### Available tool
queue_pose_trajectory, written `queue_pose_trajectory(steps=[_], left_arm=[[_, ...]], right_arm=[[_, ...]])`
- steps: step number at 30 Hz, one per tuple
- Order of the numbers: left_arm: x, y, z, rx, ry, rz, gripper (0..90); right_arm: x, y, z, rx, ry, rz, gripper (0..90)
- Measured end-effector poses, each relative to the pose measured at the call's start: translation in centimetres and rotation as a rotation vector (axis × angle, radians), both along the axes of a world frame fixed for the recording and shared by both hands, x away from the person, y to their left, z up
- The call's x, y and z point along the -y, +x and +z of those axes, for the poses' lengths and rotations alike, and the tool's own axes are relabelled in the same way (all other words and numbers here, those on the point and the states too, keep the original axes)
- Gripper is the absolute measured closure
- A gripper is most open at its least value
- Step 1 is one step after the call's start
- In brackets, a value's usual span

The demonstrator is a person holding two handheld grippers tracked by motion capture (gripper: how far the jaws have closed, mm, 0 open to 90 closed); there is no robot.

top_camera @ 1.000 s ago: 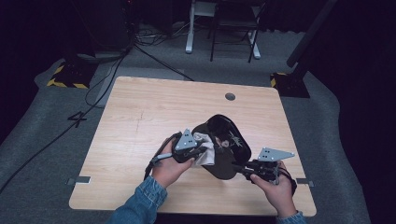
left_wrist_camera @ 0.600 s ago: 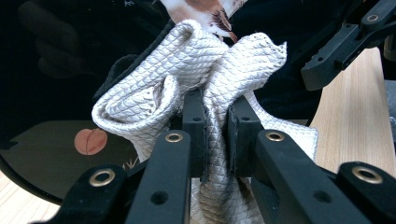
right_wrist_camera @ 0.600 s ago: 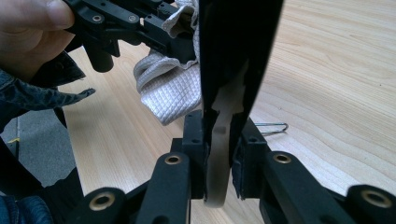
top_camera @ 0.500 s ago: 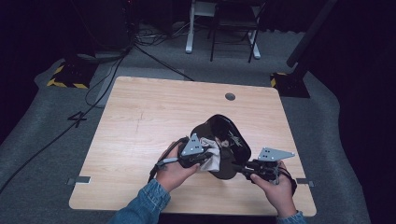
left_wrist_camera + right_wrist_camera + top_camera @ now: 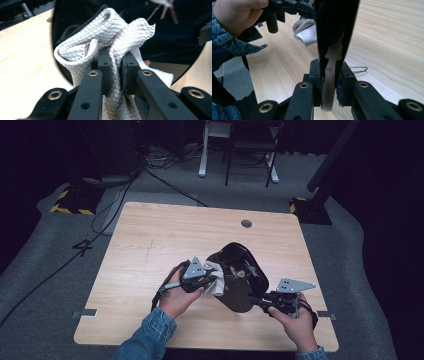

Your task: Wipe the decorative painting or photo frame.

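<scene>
Jaws of the right gripper (image 5: 328, 75) are pressed together on the thin bottom edge of a shiny black mirror (image 5: 335, 27), which stands up on its edge right in front of them. The mirror (image 5: 239, 275) is held up off the table (image 5: 165, 230), a little tilted. It looks stiff, smooth and slippery, and it could crack if it is squeezed hard or falls. The edge is the best place to hold it, because the shiny face would slide and get marks.

Just past the mirror's edge is the left gripper (image 5: 210, 281), held in the person's left hand (image 5: 177, 297). Its jaws pinch a white cloth (image 5: 110, 42) in a bunch between them. The cloth is soft and light, with a small diamond pattern, and it folds easily. It rests against the shiny face of the mirror, right ahead of the left jaws. Holding a thick bunch keeps the cloth from slipping out while it rubs.

Farther off, beside the right jaws, a small wire clip (image 5: 359, 68) lies on the table.
</scene>
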State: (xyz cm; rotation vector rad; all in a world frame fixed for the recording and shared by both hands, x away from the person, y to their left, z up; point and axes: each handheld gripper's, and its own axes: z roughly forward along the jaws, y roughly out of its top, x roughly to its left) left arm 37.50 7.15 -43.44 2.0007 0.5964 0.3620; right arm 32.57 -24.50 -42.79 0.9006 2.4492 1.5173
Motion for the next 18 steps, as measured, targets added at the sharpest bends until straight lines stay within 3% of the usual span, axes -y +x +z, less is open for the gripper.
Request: queue_pose_trajectory(steps=[9,18], left_arm=[[-1.5,0.9,-0.8,-0.019,0.008,0.058,80.5],[-2.2,1.4,-1.2,-0.032,0.019,0.085,80.4]], right_arm=[[0.0,0.0,0.0,-0.002,0.003,0.004,77.1],[0.0,0.0,0.0,-0.005,0.008,0.005,77.1]])
